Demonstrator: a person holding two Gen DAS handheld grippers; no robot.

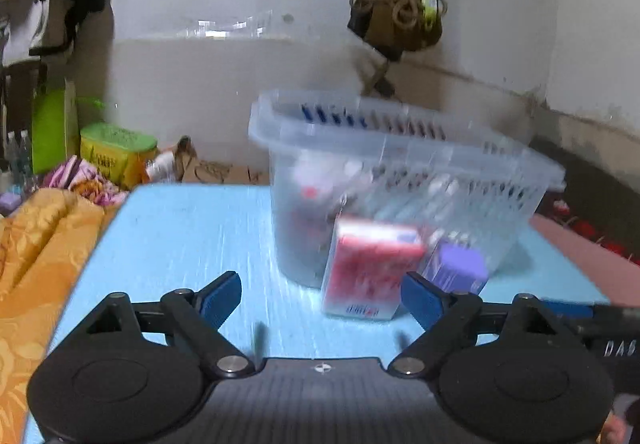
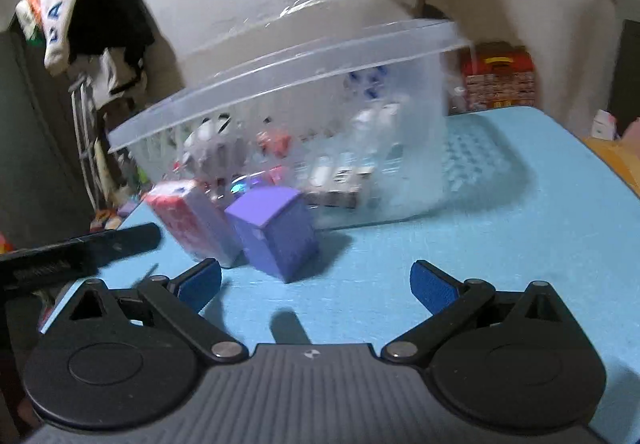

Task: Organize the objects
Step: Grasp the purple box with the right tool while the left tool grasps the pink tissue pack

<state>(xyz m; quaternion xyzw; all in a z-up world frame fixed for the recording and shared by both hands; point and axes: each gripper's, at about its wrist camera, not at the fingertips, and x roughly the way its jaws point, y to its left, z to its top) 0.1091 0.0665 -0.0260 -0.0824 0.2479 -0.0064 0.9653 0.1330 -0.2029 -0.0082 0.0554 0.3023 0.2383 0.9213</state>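
A clear plastic basket (image 1: 472, 159) holding several small items stands on the light blue table (image 1: 180, 236). A red and white box (image 1: 368, 268) and a purple box (image 1: 460, 264) stand side by side in front of it. My left gripper (image 1: 322, 294) is open and empty, just short of the red box. In the right wrist view the basket (image 2: 304, 55), red box (image 2: 192, 219) and purple box (image 2: 276, 232) show again. My right gripper (image 2: 316, 284) is open and empty, just short of the purple box.
Orange fabric (image 1: 36, 252) lies left of the table. A green tin (image 1: 116, 151) and clutter sit behind it. Clothes hang on the wall (image 2: 88, 11). A red carton (image 2: 500, 75) stands past the table's far edge.
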